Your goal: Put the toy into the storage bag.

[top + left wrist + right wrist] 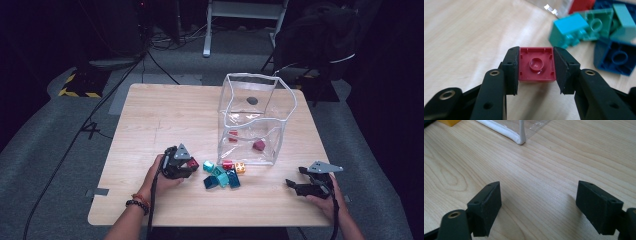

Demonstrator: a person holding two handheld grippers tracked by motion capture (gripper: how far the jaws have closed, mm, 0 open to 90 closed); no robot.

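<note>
Gripping: left gripper (pixel 536 67) clamps red brick (pixel 536 64), low over table (pixel 150 125).
Right gripper (pixel 537 207): jaws wide apart, bare wood between.
Room: brick pile (pixel 223 175) just beside.

On my high view, the left gripper (pixel 186 167) is a black body topped by a grey three-cornered plate, with a black cable trailing down past a dark beaded bracelet (pixel 135 204) and an orange band at the lower left. The right gripper (pixel 295 186), lower right, matches it: black, grey plate, black cable. Up close I see matte black jaws with flat rectangular pads (pixel 599 206), small screw holes and brass-ringed pivots (pixel 494 73). Both forearms are sleeveless.
</note>
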